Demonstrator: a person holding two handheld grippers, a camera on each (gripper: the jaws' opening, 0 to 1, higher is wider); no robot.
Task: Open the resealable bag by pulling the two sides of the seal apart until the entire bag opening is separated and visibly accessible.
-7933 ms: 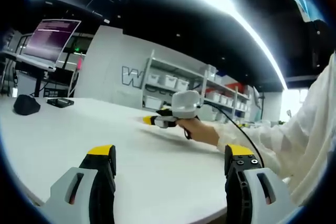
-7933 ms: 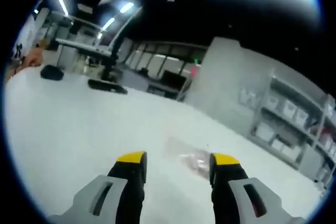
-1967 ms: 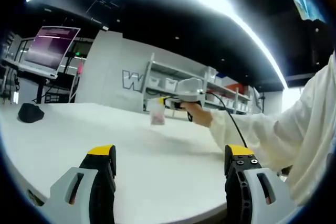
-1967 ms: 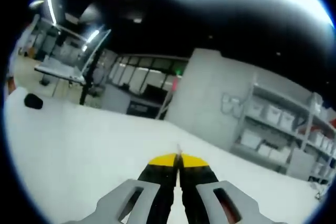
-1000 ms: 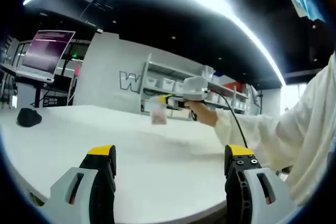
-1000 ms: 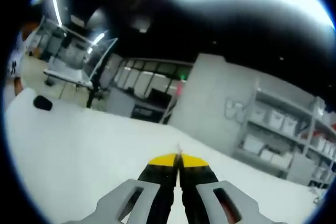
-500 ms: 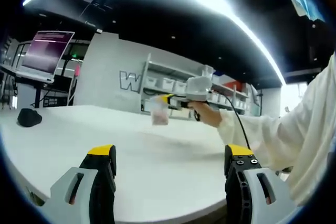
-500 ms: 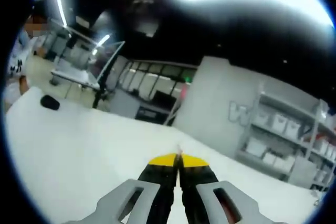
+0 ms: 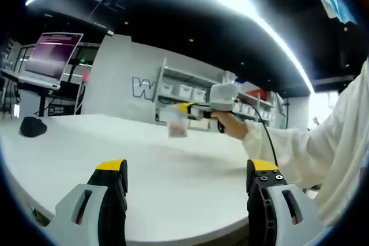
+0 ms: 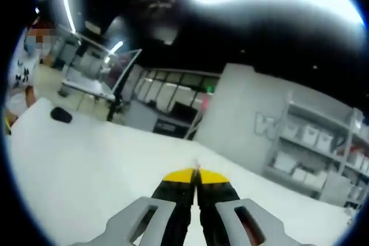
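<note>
Grippers, two, handheld, each with grey bodies and yellow-tipped black jaws. Left gripper, seen in the left gripper view: jaws spread wide apart, nothing between them, poised above the near edge of the round white table. Right gripper, seen in the right gripper view: jaws pressed together, with a thin sliver of clear film standing up from the line where the yellow tips meet. Same right gripper appears in the left gripper view, held by a person's hand in a white sleeve, with a black cable trailing from it. Small clear resealable plastic bag with pinkish contents: hangs from the tips of that gripper, raised clear of the tabletop, pinched at its top edge; whether the seal is parted cannot be told. Black rounded object: on the table, far left. Monitor with purple screen: on a stand beyond the table. Grey shelving with white bins: against the back wall, beside large lettering.
</note>
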